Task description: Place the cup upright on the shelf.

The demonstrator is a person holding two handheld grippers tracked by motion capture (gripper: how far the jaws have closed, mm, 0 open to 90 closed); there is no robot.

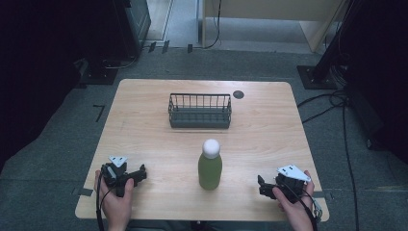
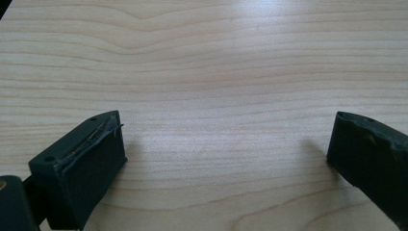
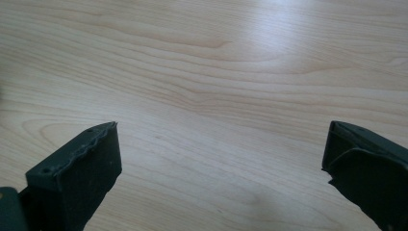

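A green bottle (image 1: 210, 169) with a round white cap stands upright near the front middle of the wooden table (image 1: 144, 139). Behind it sits a dark wire basket (image 1: 199, 110) with nothing in it. My left gripper (image 1: 142, 174) rests on the table at the front left, held by a hand, pointing right toward the bottle. In the left gripper view its jaws stand wide apart over bare wood, left gripper (image 2: 226, 139). My right gripper (image 1: 261, 185) rests at the front right, pointing left; its jaws are also wide apart over bare wood, right gripper (image 3: 221, 144).
A small dark round disc (image 1: 238, 94) sits in the tabletop at the back right, beside the basket. Cables (image 1: 332, 103) and dark stands lie on the grey floor around the table. Bare wood spreads to either side of the bottle.
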